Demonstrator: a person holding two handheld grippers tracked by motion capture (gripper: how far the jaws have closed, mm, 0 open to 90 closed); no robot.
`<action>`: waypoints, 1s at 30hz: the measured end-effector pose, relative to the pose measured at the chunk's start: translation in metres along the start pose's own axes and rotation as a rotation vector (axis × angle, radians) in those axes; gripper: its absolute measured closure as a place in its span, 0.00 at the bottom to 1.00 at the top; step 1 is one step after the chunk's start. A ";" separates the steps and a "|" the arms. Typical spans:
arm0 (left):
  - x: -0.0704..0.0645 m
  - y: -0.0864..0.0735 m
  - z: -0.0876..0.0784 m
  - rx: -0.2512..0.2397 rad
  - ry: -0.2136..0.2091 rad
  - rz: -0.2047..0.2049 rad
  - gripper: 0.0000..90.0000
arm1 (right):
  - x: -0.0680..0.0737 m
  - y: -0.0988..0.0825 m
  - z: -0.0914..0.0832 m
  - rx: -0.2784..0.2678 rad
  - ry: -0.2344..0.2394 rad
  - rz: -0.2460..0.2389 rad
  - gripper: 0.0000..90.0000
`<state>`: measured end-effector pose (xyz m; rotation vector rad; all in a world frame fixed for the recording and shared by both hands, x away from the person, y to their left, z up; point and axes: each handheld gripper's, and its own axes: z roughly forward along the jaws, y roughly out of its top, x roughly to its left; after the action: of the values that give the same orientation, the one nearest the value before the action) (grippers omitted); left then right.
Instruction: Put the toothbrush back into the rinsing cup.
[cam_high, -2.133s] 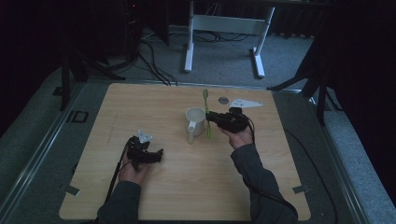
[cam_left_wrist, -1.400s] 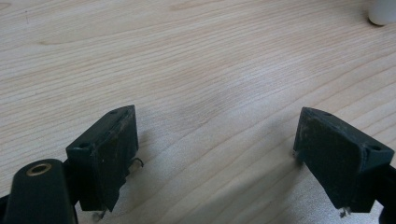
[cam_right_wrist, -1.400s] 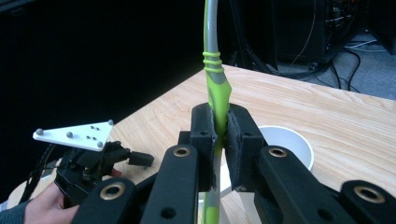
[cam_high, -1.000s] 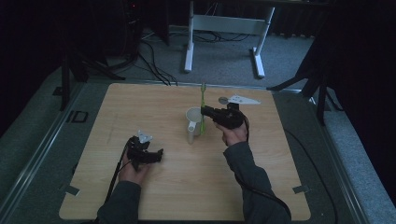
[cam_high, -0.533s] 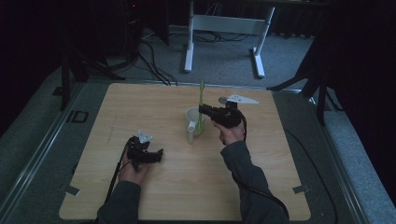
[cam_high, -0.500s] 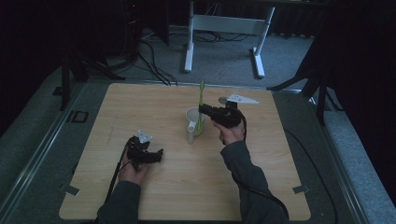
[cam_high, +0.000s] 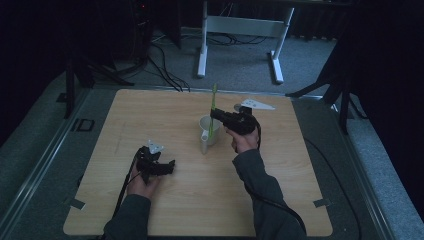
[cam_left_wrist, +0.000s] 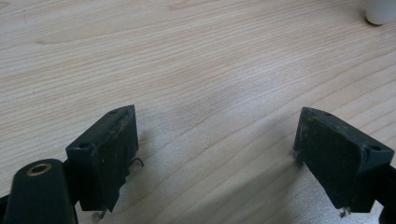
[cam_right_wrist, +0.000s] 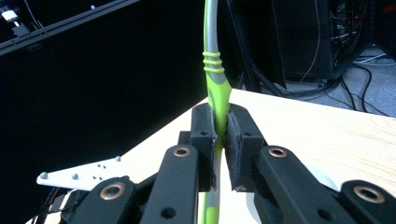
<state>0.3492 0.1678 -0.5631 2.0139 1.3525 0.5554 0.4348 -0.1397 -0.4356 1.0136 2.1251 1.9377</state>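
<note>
A white mug (cam_high: 207, 137) stands near the middle of the wooden table (cam_high: 280, 190). My right gripper (cam_high: 215, 115) hovers just right of the mug's top, shut on a green and grey toothbrush-like stick (cam_high: 213, 100). The stick stands nearly upright with its lower end down in the mug. In the right gripper view the pads (cam_right_wrist: 206, 140) pinch the green handle (cam_right_wrist: 215, 79) and the mug's rim (cam_right_wrist: 322, 176) shows below. My left gripper (cam_high: 169, 167) rests on the table at the front left, open and holding nothing (cam_left_wrist: 217, 154). The mug's base (cam_left_wrist: 383, 10) lies far ahead of it.
A white metal stand (cam_high: 240, 25) and loose cables (cam_high: 160, 65) lie on the carpet beyond the table's far edge. Dark equipment lines the back. Bare wood stretches around both hands.
My right hand has carried the stick a little up and left, from beside the mug to over it. The stick now stands straighter. The left hand has stayed put.
</note>
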 end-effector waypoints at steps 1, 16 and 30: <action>0.000 0.000 0.000 0.000 -0.001 0.000 0.16 | 0.000 0.000 0.001 -0.001 0.000 -0.004 0.91; -0.001 0.000 0.000 0.002 -0.001 0.000 0.16 | 0.003 -0.002 0.006 -0.031 0.001 -0.019 0.91; -0.001 0.000 0.000 0.000 -0.001 -0.002 0.16 | 0.006 -0.007 0.012 -0.028 -0.015 -0.040 0.91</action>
<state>0.3488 0.1671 -0.5631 2.0123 1.3534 0.5532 0.4334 -0.1259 -0.4420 0.9694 2.0878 1.9300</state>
